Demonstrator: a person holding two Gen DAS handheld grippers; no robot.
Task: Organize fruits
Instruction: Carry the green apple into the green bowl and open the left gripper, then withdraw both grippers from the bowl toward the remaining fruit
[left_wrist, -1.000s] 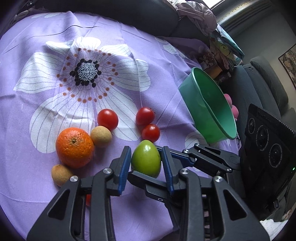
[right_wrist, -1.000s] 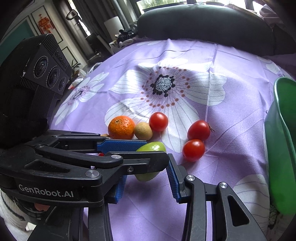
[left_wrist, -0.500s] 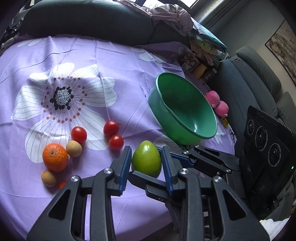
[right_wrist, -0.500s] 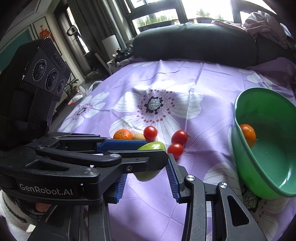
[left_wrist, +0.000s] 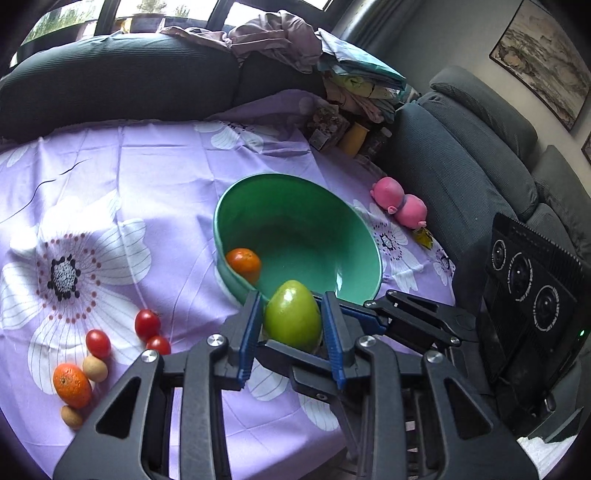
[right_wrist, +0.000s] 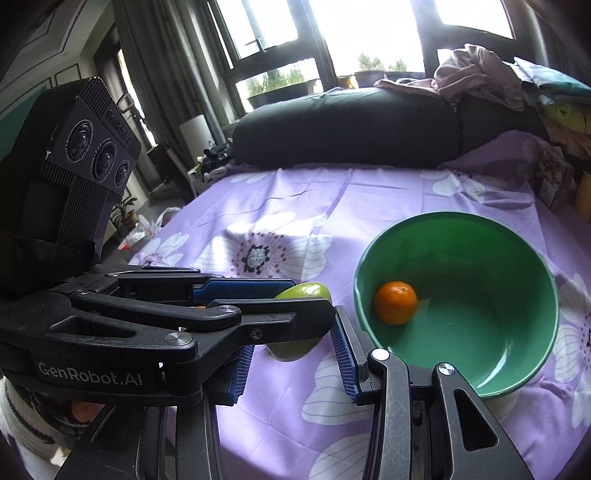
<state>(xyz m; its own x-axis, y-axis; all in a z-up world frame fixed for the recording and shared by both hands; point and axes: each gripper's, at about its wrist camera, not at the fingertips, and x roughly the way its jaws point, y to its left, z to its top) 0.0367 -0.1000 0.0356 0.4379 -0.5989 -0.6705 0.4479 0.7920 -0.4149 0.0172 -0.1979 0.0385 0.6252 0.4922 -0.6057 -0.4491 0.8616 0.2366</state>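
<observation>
My left gripper (left_wrist: 291, 328) is shut on a green fruit (left_wrist: 293, 319) and holds it in the air just short of the near rim of a green bowl (left_wrist: 354, 236). An orange (left_wrist: 243, 264) lies inside the bowl. The held green fruit (right_wrist: 304, 291) also shows in the right wrist view, partly hidden by the left gripper's fingers (right_wrist: 243, 290). My right gripper (right_wrist: 291, 363) is open and empty, just below and behind the left one, left of the bowl (right_wrist: 517, 376). On the cloth at left lie three red tomatoes (left_wrist: 147, 322), an orange (left_wrist: 72, 384) and two small tan fruits (left_wrist: 95, 368).
The table carries a purple flowered cloth (left_wrist: 122, 206). A pink plush toy (left_wrist: 400, 206) lies right of the bowl. Jars and folded clothes (left_wrist: 347, 122) crowd the far right corner. Dark sofas (left_wrist: 118, 81) ring the table's far and right sides.
My left gripper has lifted the green fruit off the cloth and carried it right, up to the bowl's near rim. The right gripper has moved along with it, still open.
</observation>
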